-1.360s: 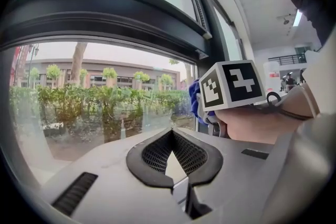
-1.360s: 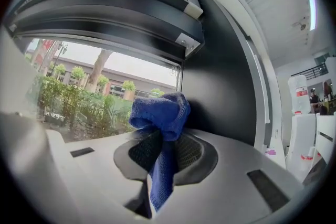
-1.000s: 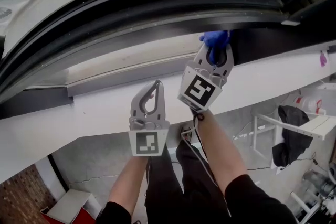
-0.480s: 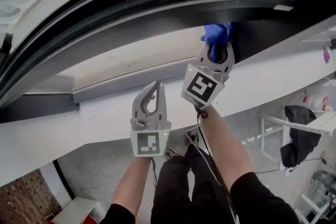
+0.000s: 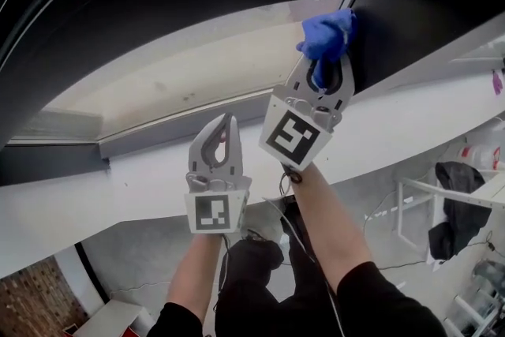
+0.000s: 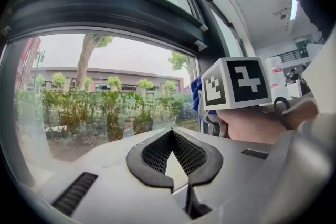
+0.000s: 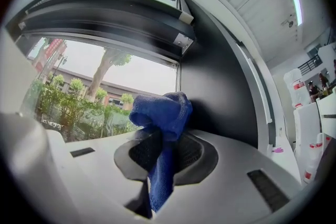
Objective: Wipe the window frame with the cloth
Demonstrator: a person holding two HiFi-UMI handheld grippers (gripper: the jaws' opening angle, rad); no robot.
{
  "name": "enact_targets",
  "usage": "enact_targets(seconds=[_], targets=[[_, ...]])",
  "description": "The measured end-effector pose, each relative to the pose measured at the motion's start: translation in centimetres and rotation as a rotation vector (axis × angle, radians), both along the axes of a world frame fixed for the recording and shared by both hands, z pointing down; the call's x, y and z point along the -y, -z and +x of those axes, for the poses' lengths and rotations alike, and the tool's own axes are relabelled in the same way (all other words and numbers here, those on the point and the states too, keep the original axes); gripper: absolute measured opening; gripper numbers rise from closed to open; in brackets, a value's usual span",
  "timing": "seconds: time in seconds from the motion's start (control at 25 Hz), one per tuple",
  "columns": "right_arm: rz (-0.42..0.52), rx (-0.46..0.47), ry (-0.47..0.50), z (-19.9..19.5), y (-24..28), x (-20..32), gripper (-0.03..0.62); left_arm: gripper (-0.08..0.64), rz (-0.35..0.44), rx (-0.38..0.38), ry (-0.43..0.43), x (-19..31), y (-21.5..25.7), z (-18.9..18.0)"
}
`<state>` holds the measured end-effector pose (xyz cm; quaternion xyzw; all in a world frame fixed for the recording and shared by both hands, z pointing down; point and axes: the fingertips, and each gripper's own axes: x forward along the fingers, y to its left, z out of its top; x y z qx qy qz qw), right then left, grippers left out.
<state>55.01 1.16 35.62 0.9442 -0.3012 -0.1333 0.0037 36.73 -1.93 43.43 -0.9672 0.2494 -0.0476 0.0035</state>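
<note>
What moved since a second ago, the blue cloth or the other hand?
The right gripper, clamped on the blue cloth, pushed it a little higher against the dark window frame, so more of the cloth shows. Nothing was grabbed or dropped. The left gripper stayed shut and empty, lower and to the left, over the white sill.

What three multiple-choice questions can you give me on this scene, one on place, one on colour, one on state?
1. Where is the cloth?
A) in a bucket
B) in the right gripper
C) on a chair
2. What colour is it?
A) white
B) blue
C) red
3. How is the left gripper?
A) shut, empty
B) shut on the cloth
C) wide open
Answers: B, the cloth hangs between that gripper's jaws; B, it is plainly blue; A, its jaws meet at the tips with nothing between them.
</note>
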Motion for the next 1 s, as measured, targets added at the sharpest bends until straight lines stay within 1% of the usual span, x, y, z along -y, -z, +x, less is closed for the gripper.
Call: enact_targets(seconds=[0.16,0.28,0.32,0.44,0.56,0.64,0.76,0.88,1.0], targets=[[0.005,0.037,0.025,-0.1,-1.9,0.0,0.041,0.006,-0.029,-0.024,-0.003,0.2,-1.9,0.5],[0.028,0.087,0.046,-0.1,-4.2,0.0,0.041,0.006,-0.009,-0.047,-0.013,0.6,-3.3,0.7],[0.035,0.09,0.045,-0.1,-5.0,-0.1,0.041,0.006,-0.002,-0.053,-0.019,0.9,-4.1,0.7],[0.048,0.048,0.034,-0.3,-7.9,0.1,0.041,0.006,0.002,-0.094,-0.037,1.4,-7.8,0.7],[0.079,-0.012,0.027,-0.1,-8.6,0.5,0.041,0.006,0.012,-0.113,-0.077,1.3,-10.3,1.2],[0.113,-0.039,0.021,0.1,-8.1,0.4,0.041,0.006,0.031,-0.111,-0.106,1.3,-10.6,1.4],[0.159,-0.062,0.016,0.2,-7.5,0.3,0.041,0.006,0.104,-0.128,-0.122,1.4,-10.3,1.5],[0.173,-0.073,0.013,-0.1,-7.6,0.4,0.041,0.006,0.139,-0.153,-0.15,0.7,-10.3,1.4],[0.168,-0.08,0.002,0.0,-7.8,0.4,0.041,0.006,0.168,-0.158,-0.173,-0.1,-10.3,1.3]])
